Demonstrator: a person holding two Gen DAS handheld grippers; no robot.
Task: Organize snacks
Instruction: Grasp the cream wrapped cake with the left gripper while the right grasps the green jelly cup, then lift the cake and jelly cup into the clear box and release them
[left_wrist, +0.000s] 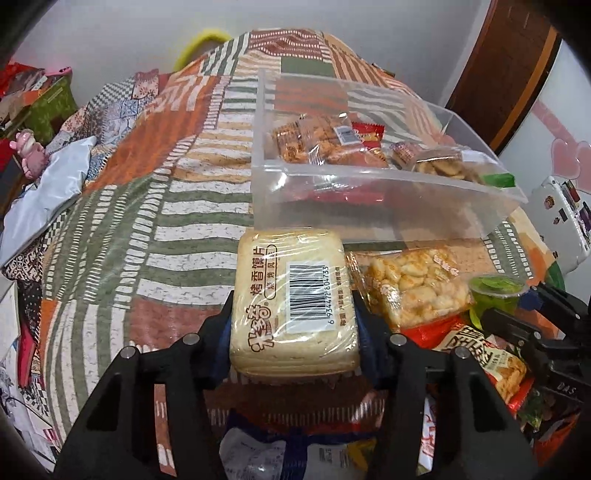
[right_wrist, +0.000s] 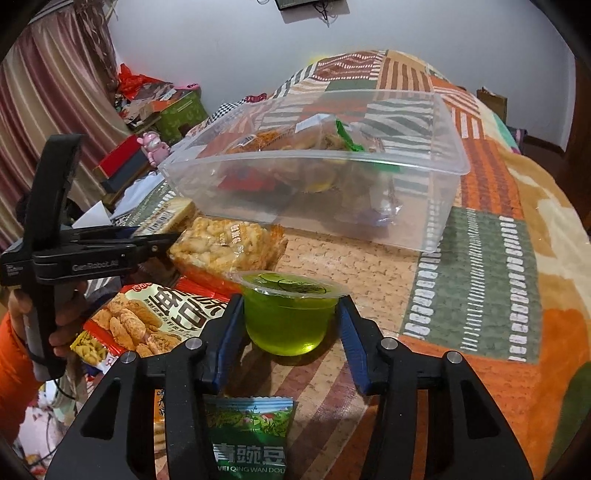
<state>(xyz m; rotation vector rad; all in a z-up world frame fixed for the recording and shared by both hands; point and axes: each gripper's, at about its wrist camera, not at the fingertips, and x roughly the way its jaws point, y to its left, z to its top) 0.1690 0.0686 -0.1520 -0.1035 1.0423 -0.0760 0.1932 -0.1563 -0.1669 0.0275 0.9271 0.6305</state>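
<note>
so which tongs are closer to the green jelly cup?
Right. The right tongs straddle the green jelly cup, fingers at both sides. The left tongs sit further left, clamped on the bread pack.

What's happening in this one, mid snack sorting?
A person works two handheld grippers over a patchwork blanket. The left gripper is clamped on a wrapped pack of toasted bun slices. The right gripper straddles a green jelly cup, pads at its sides; a firm grip can't be confirmed. The clear plastic bin beyond already holds several packets; more snack bags lie loose in front of it.
</note>
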